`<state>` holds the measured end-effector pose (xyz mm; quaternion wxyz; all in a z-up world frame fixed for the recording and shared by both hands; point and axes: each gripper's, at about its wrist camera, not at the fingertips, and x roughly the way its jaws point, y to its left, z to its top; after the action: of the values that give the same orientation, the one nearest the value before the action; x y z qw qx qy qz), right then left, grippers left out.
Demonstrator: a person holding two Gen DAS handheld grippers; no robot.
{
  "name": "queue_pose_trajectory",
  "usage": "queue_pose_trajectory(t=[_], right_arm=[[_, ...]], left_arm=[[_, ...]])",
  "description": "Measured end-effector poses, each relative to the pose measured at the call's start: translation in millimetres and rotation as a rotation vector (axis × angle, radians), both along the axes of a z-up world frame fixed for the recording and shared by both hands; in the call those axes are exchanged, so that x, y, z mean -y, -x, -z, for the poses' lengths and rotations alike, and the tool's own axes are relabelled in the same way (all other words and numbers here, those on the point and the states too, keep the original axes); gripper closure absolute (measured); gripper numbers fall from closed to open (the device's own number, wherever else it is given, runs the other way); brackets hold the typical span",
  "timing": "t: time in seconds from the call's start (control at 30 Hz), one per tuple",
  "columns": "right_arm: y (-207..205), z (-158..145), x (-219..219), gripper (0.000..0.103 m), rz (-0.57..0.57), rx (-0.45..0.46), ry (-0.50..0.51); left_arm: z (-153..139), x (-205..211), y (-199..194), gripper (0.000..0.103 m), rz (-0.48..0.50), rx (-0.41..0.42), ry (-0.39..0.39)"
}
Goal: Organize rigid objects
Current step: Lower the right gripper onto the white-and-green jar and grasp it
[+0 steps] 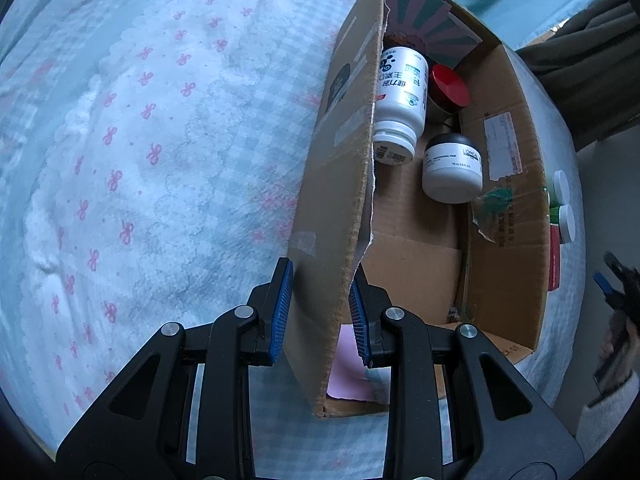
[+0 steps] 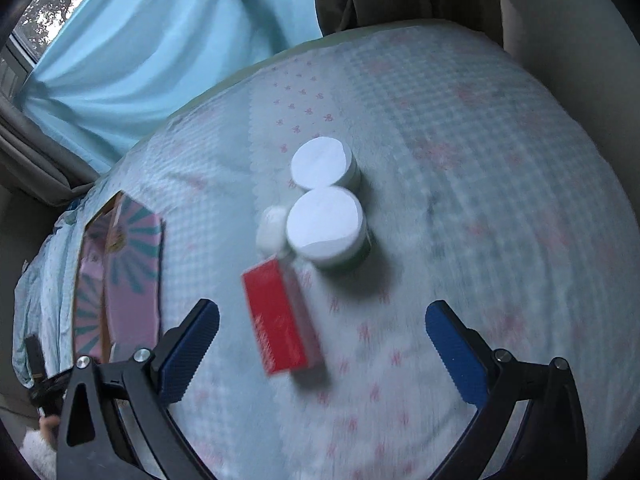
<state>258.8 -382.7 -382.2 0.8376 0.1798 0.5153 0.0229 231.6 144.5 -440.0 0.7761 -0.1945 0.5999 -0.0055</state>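
Observation:
My left gripper (image 1: 320, 312) is shut on the near wall of a cardboard box (image 1: 336, 184), one pad on each side. Inside the box lie a tall white bottle (image 1: 400, 100), a white jar with a black lid (image 1: 452, 168) and a red-lidded jar (image 1: 450, 88). My right gripper (image 2: 320, 344) is open and empty above the bed. Between and ahead of its fingers lies a red carton (image 2: 280, 320). Beyond it stand two white-lidded jars (image 2: 326, 224) (image 2: 322, 164) and a small white bottle (image 2: 272, 226).
Everything rests on a blue checked bedspread with pink bows (image 1: 160, 160). A pink and teal striped card (image 1: 424, 24) leans in the box's far end; the box also shows at the left of the right wrist view (image 2: 120, 272). Blue curtains (image 2: 160, 40) hang behind.

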Motion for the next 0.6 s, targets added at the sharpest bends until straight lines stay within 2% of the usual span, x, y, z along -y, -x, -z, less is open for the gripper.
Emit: queue_pose_trajectory(t=[0.17, 0.27, 0.4, 0.6], right_arm=[[-38.4, 32.4, -2.9, 0.005, 0.016, 0.008, -0.022], [-55.2, 51.2, -10.6, 0.014, 0.021, 0.002, 0.003], [-65.2, 68.9, -19.2, 0.02, 0.028, -0.001, 0.054], [-72.1, 79.8, -19.3, 0.031, 0.034, -0.001, 0.099]], left_arm=[[1.1, -0.4, -0.9, 0.079, -0.009, -0.001, -0.008], [1.4, 0.4, -1.7, 0.079, -0.015, -0.004, -0.014], [1.3, 1.1, -2.2, 0.079, -0.023, -0.006, -0.016], [2.1, 0.1, -1.8, 0.079, -0.021, -0.009, -0.014]])
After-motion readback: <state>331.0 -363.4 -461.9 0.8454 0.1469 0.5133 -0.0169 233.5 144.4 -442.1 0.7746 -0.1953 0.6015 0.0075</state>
